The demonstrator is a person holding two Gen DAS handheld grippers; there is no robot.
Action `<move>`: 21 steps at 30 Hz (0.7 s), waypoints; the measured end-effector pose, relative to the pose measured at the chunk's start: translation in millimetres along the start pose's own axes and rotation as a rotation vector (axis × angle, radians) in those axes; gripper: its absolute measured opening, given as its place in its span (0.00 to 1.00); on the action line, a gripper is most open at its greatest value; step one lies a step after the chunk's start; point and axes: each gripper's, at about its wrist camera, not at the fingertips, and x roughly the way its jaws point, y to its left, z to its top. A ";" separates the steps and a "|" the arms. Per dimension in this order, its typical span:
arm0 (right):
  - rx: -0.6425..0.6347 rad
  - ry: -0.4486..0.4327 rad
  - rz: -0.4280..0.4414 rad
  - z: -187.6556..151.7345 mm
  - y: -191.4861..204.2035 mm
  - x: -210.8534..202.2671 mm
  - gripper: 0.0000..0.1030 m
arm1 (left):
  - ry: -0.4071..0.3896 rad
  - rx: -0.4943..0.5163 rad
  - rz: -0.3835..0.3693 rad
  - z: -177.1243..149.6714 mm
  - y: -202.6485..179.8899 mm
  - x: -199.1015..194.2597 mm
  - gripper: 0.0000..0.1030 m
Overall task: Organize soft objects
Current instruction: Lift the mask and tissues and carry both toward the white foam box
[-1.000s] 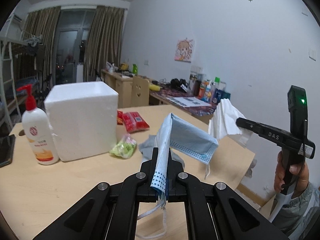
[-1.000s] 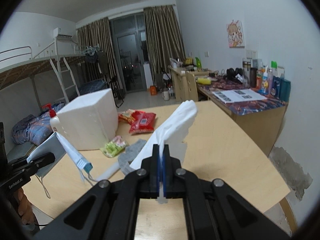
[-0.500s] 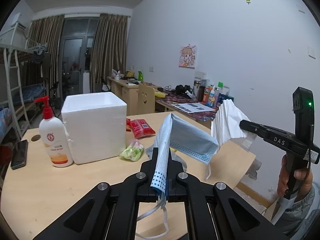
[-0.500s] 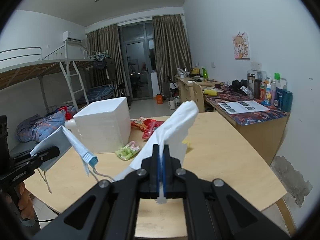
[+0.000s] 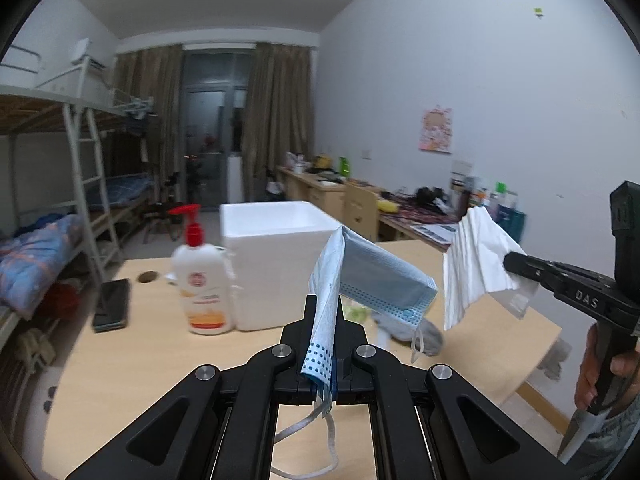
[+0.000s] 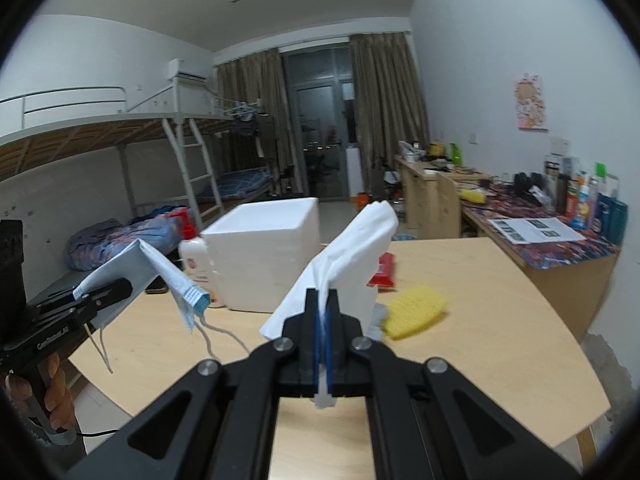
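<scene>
Wooden pale table [image 5: 120, 364], lower half of both views: bears the goods.
White open-topped foam box [image 5: 276, 264], centre: likely receptacle; its light walls could shift if bumped.
White crumpled paper tissue [image 6: 344, 256], centre of right view: clamped in the right gripper [image 6: 322, 312]; thin sheet, may tear or slip free.
Blue pleated face mask [image 5: 360, 280], centre of left view: pinched by one edge in the left gripper [image 5: 324, 320]; dangling ear loops might snag.
Yellow sponge [image 6: 416, 312], grey cloth [image 5: 416, 330]: lying on the table, not yet sorted.
</scene>
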 end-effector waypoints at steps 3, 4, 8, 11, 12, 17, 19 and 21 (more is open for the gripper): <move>-0.017 -0.002 0.044 1.9 14.3 6.6 0.04 | -0.009 -0.008 0.053 0.2 11.4 -5.2 0.03; -0.023 -0.002 0.063 3.2 19.4 9.5 0.04 | -0.009 -0.010 0.059 0.2 13.1 -5.7 0.03; -0.043 0.002 0.112 6.6 33.6 18.8 0.04 | -0.015 -0.020 0.104 0.5 24.7 -10.1 0.04; -0.056 0.006 0.148 9.1 43.4 26.2 0.04 | -0.021 -0.030 0.131 0.9 30.7 -13.6 0.04; -0.062 0.008 0.162 10.3 47.1 29.5 0.04 | -0.023 -0.032 0.137 1.0 32.4 -14.6 0.04; -0.082 0.020 0.198 11.5 60.7 40.0 0.04 | -0.024 -0.045 0.155 3.0 38.9 -13.6 0.04; -0.085 0.022 0.206 12.0 64.2 42.3 0.04 | -0.023 -0.048 0.156 4.2 39.0 -12.2 0.04; -0.089 0.023 0.211 13.7 65.0 43.7 0.04 | -0.019 -0.049 0.150 5.1 38.1 -9.6 0.04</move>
